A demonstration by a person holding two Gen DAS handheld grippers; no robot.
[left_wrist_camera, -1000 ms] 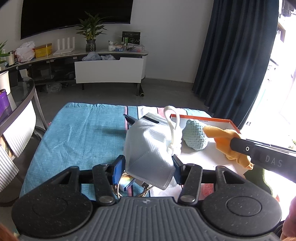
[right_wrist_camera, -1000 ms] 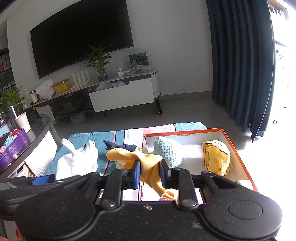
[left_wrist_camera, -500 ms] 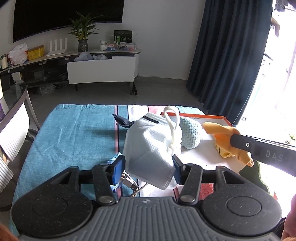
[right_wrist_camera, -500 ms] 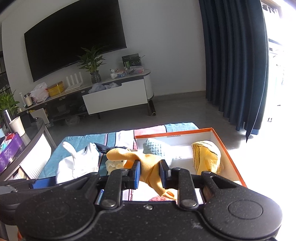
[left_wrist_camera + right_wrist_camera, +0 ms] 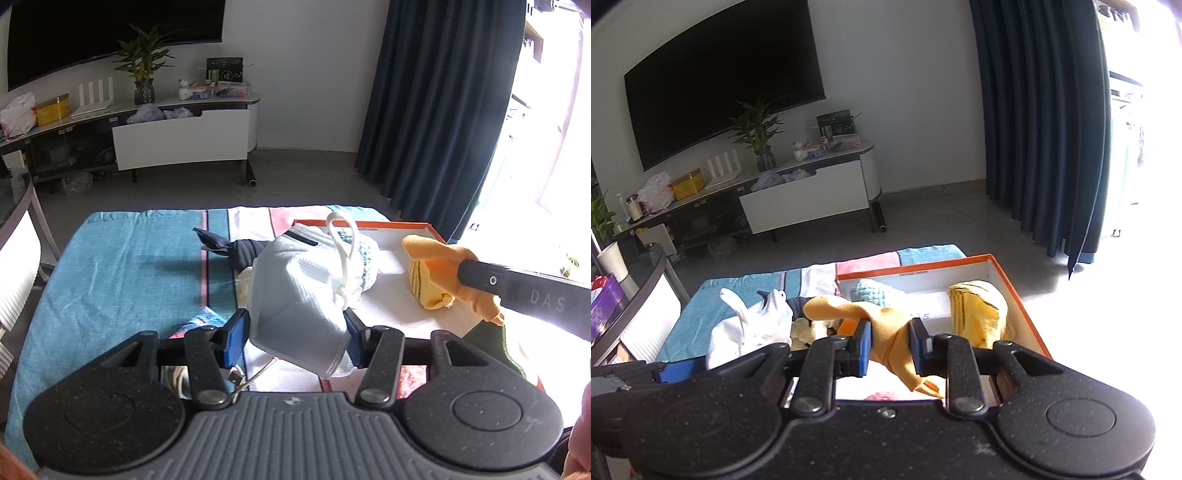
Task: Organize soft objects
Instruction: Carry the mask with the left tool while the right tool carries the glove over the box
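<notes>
My left gripper (image 5: 295, 334) is shut on a white face mask (image 5: 295, 295) with a looped ear strap, held above the table beside the orange-rimmed box (image 5: 406, 225). My right gripper (image 5: 889, 347) is shut on an orange cloth (image 5: 882, 325), which hangs over the box's near side; that cloth (image 5: 443, 258) and the right gripper's arm show at the right of the left wrist view. Inside the box (image 5: 1027, 314) lie a light-blue knitted piece (image 5: 875, 291) and a yellow striped cloth (image 5: 979, 310). The mask (image 5: 750, 328) shows at the left of the right wrist view.
A blue tablecloth (image 5: 122, 266) covers the table. A dark navy cloth (image 5: 229, 247) lies near the stripes behind the mask. A small pale yellow item (image 5: 242, 282) sits beside it. Keys and a colourful packet (image 5: 203, 321) lie under the left gripper. A glass side table (image 5: 639, 269) stands at left.
Both grippers have drifted to the right toward the box with their loads; the mask now covers more of the knitted piece, and the yellow striped cloth has come into the left wrist view.
</notes>
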